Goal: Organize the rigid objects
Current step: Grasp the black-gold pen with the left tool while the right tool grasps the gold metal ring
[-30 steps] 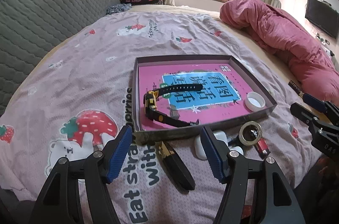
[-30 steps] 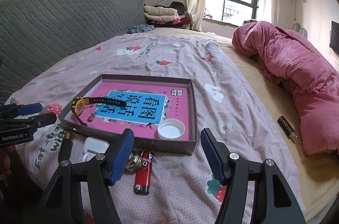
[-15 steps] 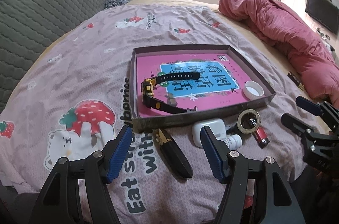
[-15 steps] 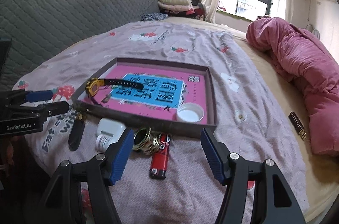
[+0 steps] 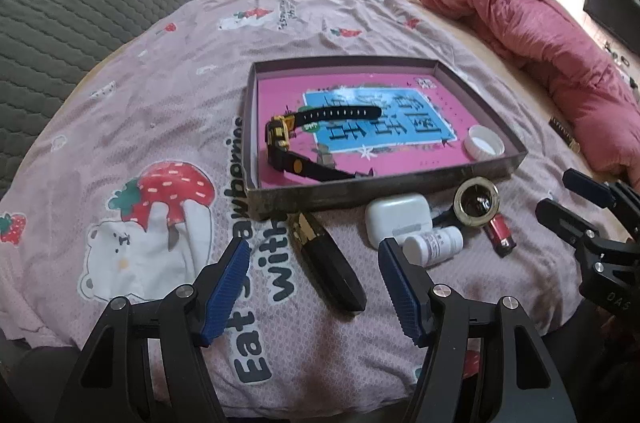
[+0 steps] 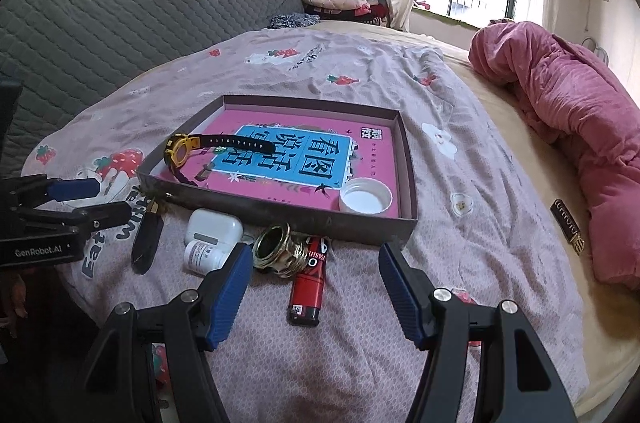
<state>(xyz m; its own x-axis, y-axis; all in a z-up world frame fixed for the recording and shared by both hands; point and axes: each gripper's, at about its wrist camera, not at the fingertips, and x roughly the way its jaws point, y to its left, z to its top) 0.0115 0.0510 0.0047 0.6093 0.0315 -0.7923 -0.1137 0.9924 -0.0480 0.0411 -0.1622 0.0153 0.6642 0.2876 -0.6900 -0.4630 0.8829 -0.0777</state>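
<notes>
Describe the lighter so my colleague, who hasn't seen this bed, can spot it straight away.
Find the shallow box with the pink book on the bedspread. Small things lie in a row on the cover along its near wall. The lighter lies next to the brass ring: the only red item, slim, with white print and a black end.

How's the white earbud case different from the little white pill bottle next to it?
The earbud case is a rounded, plain box lying flat; the pill bottle is a cylinder on its side with a printed label. The earbud case looks bigger and lies nearer the tray; the pill bottle lies in front of it. Both are white and rest on the bedspread, outside the tray.
</notes>
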